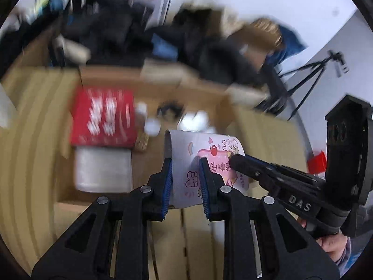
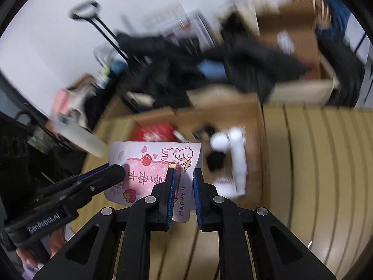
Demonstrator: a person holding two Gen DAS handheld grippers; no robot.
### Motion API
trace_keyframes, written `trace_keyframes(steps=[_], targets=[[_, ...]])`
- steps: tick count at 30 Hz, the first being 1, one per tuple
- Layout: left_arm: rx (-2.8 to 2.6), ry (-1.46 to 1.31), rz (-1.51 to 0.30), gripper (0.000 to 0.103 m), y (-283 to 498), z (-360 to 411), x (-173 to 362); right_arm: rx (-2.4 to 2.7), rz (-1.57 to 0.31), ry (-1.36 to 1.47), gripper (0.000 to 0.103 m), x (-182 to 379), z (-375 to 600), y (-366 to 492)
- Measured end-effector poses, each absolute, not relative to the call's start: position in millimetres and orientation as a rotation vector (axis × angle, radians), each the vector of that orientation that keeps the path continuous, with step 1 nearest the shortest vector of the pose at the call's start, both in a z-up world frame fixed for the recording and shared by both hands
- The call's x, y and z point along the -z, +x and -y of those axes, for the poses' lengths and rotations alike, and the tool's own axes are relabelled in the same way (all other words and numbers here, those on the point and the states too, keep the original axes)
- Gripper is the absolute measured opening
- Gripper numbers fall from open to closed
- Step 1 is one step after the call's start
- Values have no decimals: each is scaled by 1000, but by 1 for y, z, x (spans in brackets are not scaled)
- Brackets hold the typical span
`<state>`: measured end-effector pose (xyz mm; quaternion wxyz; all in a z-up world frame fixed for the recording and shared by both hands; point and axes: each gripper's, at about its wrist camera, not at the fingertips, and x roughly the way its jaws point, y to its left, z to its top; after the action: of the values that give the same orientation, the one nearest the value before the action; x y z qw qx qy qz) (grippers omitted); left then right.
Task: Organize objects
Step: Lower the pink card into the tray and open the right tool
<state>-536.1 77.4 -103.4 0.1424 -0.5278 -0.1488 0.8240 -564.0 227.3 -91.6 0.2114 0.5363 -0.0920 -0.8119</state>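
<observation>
One white paper pouch printed with pink cartoon rabbits (image 1: 205, 161) is in view. One open brown cardboard box (image 1: 209, 93) sits on the striped wooden surface (image 1: 35, 163). Inside it lie one red printed carton (image 1: 103, 117), one pale grey plastic-wrapped block (image 1: 102, 170) and one small black ring-shaped item (image 1: 169, 110). One black tripod (image 1: 312, 79) stands behind. The white items (image 2: 233, 147) in the box are too blurred to count.

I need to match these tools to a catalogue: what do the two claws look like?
Both are matte black plastic linkages with round silver pivot pins and ribbed blue finger pads. The left claw carries white "GenRobot.AI" lettering, the right claw "DAS". A lilac sleeve cuff shows behind each.
</observation>
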Motion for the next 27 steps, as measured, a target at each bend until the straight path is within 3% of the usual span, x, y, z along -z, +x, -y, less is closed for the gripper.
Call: trace_keyframes(steps=[3,7,13,15,17,18,20,21,22,24,27], targets=[[-2403,-1635,360,15,-542,-86,153,2232,235,1649,16,151,-221,-579],[-2454,-1620,217,18,-536,-96,166,2253,148,1682,16,176,-210,-578],[-2404,-1638,228,35,-530,-87,158,2268,106,1673,17,181,-215,-576],[-2426,-1618,267,41,-521,-76,133,2252,75,1703,17,172,-216,-569],[-2465,-1514,257,56,-506,-66,89,2251,35,1680,17,149,-216,-559],[-2488,-1471,225,63,-500,-64,71,2274,25,1643,21,129,-219,-551],[-2586,-1390,71,98,-480,-54,23,2328,12,1582,49,84,-231,-531],[-2659,-1351,-28,103,-468,-46,-3,2337,11,1553,85,67,-233,-523],[-2705,-1328,-88,103,-460,-40,-20,2342,13,1513,98,46,-236,-515],[-2746,-1346,-181,103,-443,-20,-46,2359,-41,1459,98,7,-244,-495],[-2717,-1487,-152,103,-426,5,-56,2394,-174,1457,98,-24,-257,-474]])
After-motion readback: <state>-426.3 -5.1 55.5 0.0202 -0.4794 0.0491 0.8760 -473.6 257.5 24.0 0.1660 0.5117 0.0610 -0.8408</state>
